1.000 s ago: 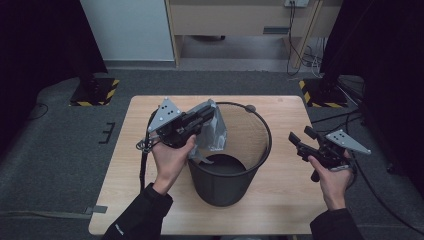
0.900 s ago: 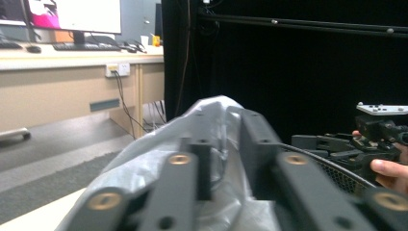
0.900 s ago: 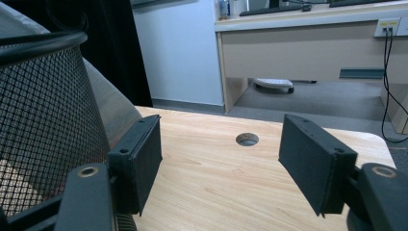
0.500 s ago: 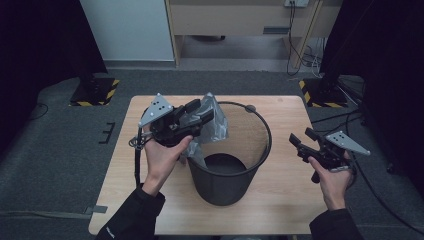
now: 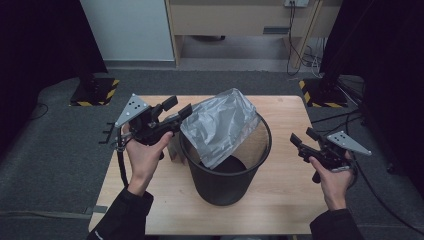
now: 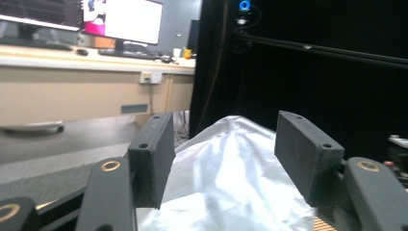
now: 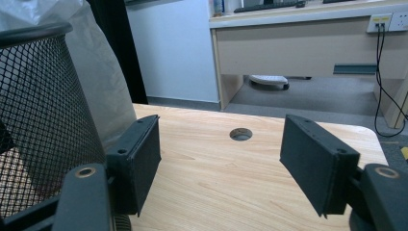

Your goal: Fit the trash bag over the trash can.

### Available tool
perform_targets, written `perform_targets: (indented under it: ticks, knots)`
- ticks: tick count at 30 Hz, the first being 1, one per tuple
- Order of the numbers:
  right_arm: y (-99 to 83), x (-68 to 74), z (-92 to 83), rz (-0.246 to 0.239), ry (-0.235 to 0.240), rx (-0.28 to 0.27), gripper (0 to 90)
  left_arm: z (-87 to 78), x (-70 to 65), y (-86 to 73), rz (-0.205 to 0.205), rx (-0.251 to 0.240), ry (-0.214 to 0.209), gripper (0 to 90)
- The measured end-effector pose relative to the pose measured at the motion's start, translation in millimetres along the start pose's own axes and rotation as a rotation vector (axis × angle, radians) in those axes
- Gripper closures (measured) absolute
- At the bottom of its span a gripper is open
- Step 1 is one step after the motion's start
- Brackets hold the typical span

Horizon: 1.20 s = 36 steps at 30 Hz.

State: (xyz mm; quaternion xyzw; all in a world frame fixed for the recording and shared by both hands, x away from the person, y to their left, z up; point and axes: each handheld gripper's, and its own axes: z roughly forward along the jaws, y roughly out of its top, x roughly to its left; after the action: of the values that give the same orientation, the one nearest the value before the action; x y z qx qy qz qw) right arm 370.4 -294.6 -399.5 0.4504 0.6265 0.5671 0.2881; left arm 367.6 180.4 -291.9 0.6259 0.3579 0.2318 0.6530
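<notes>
Item: grey plastic bag (image 5: 220,125), draped over the rear left rim of the black mesh bin (image 5: 225,177), its lower part inside; the bin stands mid-worktop (image 5: 285,200). Left claw (image 5: 174,111): jaws just opened, parted, just left of the bag, pads clear of it. Right claw (image 5: 302,140): jaws wide, nothing between them, held over the worktop right of the bin, well apart from the bag

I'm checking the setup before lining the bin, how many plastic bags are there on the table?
1. The plastic bag hangs over the left rim of the black mesh bin, part inside. More may lie hidden in the bin.
</notes>
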Motion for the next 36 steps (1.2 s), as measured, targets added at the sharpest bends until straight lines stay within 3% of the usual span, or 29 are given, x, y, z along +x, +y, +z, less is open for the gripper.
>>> perform_targets:
  ticks: [4,11,15,20,24,28,31,36]
  knots:
    - [-0.9,0.1,0.4,0.008,0.001,0.008,29.9,4.4,15.3,-12.0,-0.031,0.039,0.048,37.3]
    - [-2.3,-1.3,1.0,0.008,-0.002,0.013,29.6,10.4,26.0,-34.6,-0.084,0.086,0.038,36.7]
    - [-2.4,0.2,2.0,0.009,0.0,0.018,29.5,14.4,23.2,-41.4,-0.079,0.12,0.03,39.4]
    - [-2.1,-0.1,1.4,-0.004,0.003,0.018,29.6,18.5,20.6,-45.2,-0.093,0.137,0.02,49.3]
    - [-2.5,-0.8,1.4,0.003,0.0,0.018,29.6,21.8,15.3,-45.7,-0.08,0.152,0.008,62.8]
    - [-2.7,-0.4,1.6,0.006,0.001,0.02,29.7,23.8,10.4,-43.9,-0.077,0.166,0.038,69.8]
    - [-2.4,-1.0,1.3,0.004,0.0,0.018,29.8,23.6,8.9,-41.9,-0.079,0.151,0.055,71.3]
    - [-1.5,-1.7,0.8,0.003,-0.001,0.015,29.9,17.2,11.6,-32.5,-0.069,0.11,0.068,86.7]
